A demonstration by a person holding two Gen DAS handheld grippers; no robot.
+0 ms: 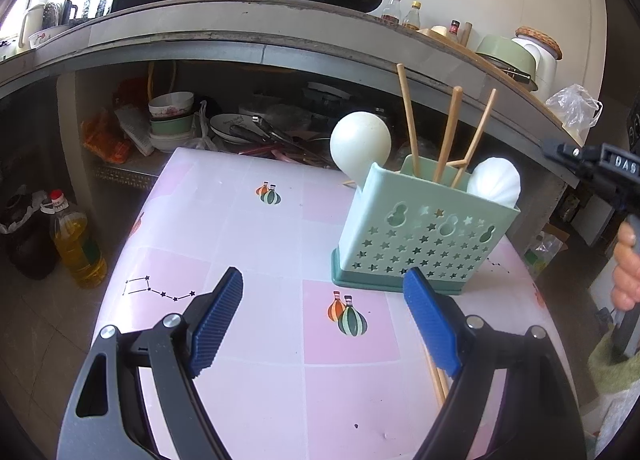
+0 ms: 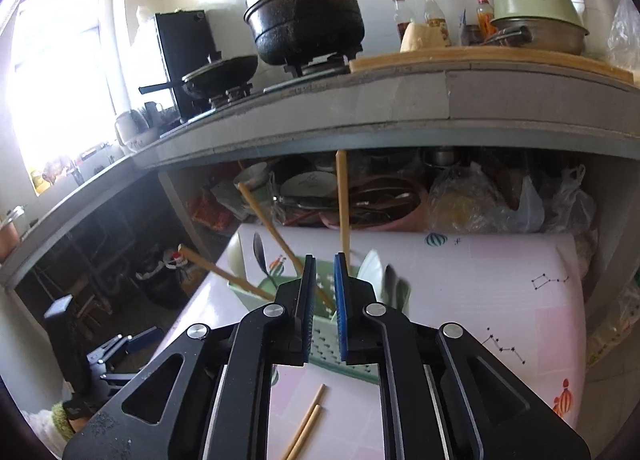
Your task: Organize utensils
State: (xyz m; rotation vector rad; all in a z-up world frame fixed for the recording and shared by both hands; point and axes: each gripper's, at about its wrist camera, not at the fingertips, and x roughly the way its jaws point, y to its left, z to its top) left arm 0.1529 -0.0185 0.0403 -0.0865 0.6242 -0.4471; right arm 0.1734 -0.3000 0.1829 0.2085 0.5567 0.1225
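Right claw, lower centre of the right wrist view: narrowly parted, nothing between the pads, poised above the green utensil holder. Left claw, lower half of the left wrist view: spread wide and empty above the pink surface, with the holder just beyond its right finger.

Holder, centre right of the left wrist view: upright on the surface, carrying three chopsticks that lean apart, plus white spoons. In the right wrist view dark-bowled spoons show as well.

Loose chopstick pair, bottom centre of the right wrist view: lying side by side on the surface, in front of the holder; I judge these the pieces not yet put away.

Hazards, as I judge them: the holder looks light and top-heavy, so a knock from either claw could tip it; a low reach for the flat pair may scrape the surface or lift one stick only; a descending claw could catch the leaning sticks.

Writing: the letters "DAS" on my right tool, at the right edge of the left wrist view. Bottle labels are too small to read.
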